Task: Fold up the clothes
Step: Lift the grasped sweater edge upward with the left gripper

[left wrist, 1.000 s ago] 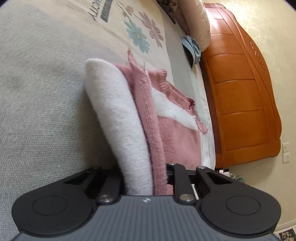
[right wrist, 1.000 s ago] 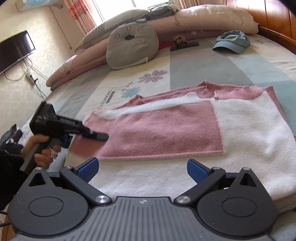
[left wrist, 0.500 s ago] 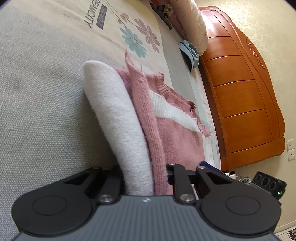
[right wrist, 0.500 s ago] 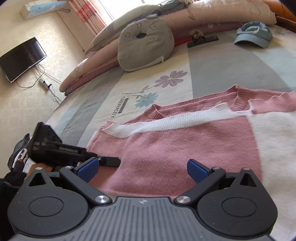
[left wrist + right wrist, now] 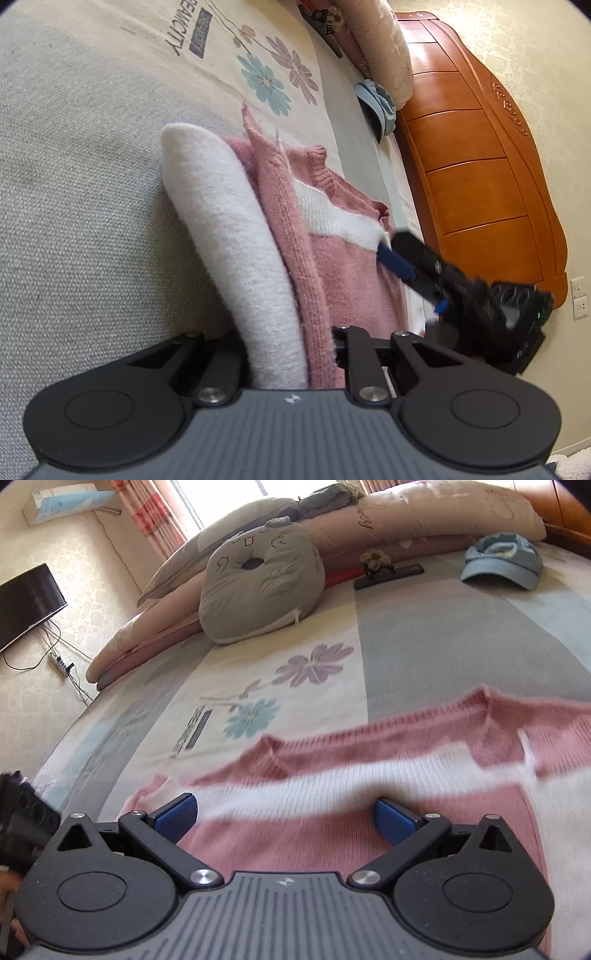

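Gripping the bunched edge of the pink-and-white sweater (image 5: 332, 273), the left gripper (image 5: 291, 354) was clamped shut on it. The right gripper (image 5: 284, 812) hung with jaws wide and empty over the sweater, which lay lengthwise across the bed (image 5: 443, 635).

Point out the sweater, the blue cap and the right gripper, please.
sweater (image 5: 354, 280): left wrist view, pink front panel.
blue cap (image 5: 502, 563): right wrist view, crown.
right gripper (image 5: 284, 812): right wrist view, gap between its open blue pads.
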Available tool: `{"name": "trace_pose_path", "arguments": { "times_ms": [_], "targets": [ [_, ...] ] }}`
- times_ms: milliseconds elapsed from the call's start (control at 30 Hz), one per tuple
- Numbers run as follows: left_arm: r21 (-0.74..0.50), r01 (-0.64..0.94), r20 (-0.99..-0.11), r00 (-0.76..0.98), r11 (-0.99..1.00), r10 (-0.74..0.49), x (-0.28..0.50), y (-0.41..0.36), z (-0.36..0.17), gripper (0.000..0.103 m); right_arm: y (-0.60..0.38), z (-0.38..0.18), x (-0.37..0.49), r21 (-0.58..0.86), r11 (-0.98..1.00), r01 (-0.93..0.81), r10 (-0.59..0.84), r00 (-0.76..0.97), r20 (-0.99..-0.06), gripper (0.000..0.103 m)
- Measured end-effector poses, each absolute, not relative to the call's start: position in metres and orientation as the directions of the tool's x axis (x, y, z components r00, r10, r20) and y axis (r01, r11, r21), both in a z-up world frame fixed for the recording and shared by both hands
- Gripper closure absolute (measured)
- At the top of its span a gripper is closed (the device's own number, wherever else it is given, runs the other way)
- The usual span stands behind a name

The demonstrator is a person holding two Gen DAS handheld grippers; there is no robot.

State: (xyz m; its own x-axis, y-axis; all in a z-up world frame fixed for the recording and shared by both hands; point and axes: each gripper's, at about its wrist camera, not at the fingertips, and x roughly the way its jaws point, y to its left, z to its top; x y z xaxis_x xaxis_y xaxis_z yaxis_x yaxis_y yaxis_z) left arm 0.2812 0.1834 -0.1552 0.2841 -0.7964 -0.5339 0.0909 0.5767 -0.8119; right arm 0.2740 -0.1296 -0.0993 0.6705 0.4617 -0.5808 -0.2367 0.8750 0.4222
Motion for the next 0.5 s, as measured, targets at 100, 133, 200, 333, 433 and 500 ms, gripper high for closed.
{"name": "trace_pose_path", "arguments": {
  "times_ms": [100, 133, 200, 333, 433, 500],
  "targets": [
    [-0.811, 0.089, -0.534, 0.289, 0.578, -0.794, 0.281, 0.183, -0.155, 0.085, -0.127, -0.102, 0.288, 0.417, 0.878, -0.236, 0.458, 0.669, -0.586, 0.000],
    [-0.810, 0.087, -0.536, 0.290, 0.580, -0.793, 0.281, 0.182, -0.155, 0.085, -0.127, -0.101, 0.287, 0.420, 0.877, -0.235, 0.460, 0.666, -0.587, 0.000],
    [-0.807, 0.084, -0.540, 0.292, 0.584, -0.789, 0.281, 0.181, -0.154, 0.085, -0.129, -0.097, 0.282, 0.426, 0.873, -0.238, 0.466, 0.662, -0.587, 0.000],
    [-0.805, 0.076, -0.546, 0.293, 0.589, -0.785, 0.281, 0.180, -0.153, 0.085, -0.139, -0.082, 0.254, 0.468, 0.854, -0.228, 0.491, 0.652, -0.578, 0.000],
    [-0.803, 0.067, -0.551, 0.293, 0.592, -0.782, 0.282, 0.179, -0.153, 0.085, -0.140, -0.085, 0.231, 0.488, 0.848, -0.207, 0.498, 0.630, -0.596, 0.000],
    [-0.800, 0.061, -0.556, 0.295, 0.596, -0.777, 0.282, 0.178, -0.153, 0.085, -0.141, -0.088, 0.216, 0.501, 0.843, -0.193, 0.502, 0.615, -0.607, 0.000]
  ]
}}
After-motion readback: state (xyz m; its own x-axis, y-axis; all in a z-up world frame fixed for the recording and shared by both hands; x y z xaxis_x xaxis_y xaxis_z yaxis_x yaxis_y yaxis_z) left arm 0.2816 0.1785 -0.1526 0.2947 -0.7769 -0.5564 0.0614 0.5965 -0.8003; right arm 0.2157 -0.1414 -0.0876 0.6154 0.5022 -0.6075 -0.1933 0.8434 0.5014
